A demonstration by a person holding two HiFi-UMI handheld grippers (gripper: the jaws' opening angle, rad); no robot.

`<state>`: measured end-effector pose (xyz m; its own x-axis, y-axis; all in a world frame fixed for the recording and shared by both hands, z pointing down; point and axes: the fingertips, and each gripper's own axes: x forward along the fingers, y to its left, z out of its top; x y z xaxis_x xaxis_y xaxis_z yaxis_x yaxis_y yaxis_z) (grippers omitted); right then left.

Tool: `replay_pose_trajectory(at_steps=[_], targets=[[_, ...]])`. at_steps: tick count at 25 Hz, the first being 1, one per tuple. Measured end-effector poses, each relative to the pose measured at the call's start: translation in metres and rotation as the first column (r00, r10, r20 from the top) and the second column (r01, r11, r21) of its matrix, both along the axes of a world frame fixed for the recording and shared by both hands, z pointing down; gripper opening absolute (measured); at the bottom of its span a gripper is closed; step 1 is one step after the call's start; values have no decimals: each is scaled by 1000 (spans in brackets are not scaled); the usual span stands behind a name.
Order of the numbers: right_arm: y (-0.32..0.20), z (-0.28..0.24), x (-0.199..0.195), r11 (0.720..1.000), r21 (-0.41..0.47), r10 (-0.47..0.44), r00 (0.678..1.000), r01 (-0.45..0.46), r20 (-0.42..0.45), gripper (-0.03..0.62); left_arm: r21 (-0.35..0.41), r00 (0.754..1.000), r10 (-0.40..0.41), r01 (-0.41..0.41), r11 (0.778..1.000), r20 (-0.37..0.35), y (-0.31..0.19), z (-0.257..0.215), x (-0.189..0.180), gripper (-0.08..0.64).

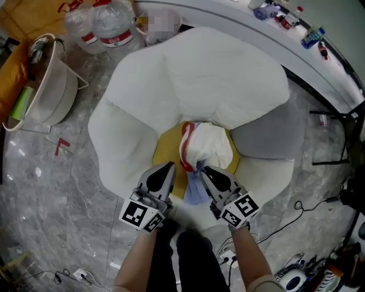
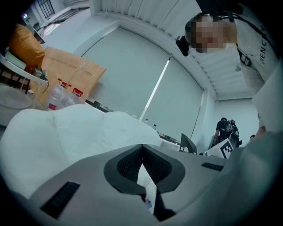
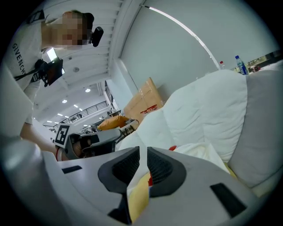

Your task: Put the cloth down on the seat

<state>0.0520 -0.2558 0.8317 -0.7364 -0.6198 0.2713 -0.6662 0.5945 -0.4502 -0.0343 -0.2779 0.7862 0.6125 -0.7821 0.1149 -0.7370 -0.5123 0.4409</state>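
Observation:
The seat (image 1: 199, 74) is a big white padded chair with a yellow cushion (image 1: 165, 145) in its hollow. A white cloth (image 1: 211, 145) with a red stripe lies bunched on that cushion, and a pale blue part (image 1: 197, 191) of it hangs toward me. My left gripper (image 1: 170, 166) is at the cloth's left edge. In its own view its jaw tips (image 2: 142, 148) meet, with white cloth (image 2: 145, 178) in the gap behind them. My right gripper (image 1: 206, 171) is at the cloth's near edge, its jaws (image 3: 142, 152) nearly together with a fold of cloth (image 3: 137, 194) pinched between the pads.
A grey cushion (image 1: 268, 134) lies on the seat's right side. A white tub (image 1: 48, 91) and water bottles (image 1: 108, 25) stand at the left on the marble floor. A curved white counter (image 1: 239, 17) runs behind. A black stand (image 1: 342, 137) and cables (image 1: 296, 211) are at the right.

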Motion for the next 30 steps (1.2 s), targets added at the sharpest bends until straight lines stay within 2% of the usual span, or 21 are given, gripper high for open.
replay_pose_trajectory(at_steps=[13, 25, 30], targets=[[7, -119, 3, 1000, 18, 16, 1000, -17, 25, 22, 19, 998, 39, -39, 999, 47, 10, -109, 2, 14], [20, -231, 19, 996, 82, 19, 1000, -21, 23, 18, 64, 996, 68, -72, 995, 65, 23, -213, 19, 14], [35, -270, 17, 996, 84, 26, 998, -30, 49, 18, 67, 994, 84, -89, 994, 76, 37, -248, 22, 14]])
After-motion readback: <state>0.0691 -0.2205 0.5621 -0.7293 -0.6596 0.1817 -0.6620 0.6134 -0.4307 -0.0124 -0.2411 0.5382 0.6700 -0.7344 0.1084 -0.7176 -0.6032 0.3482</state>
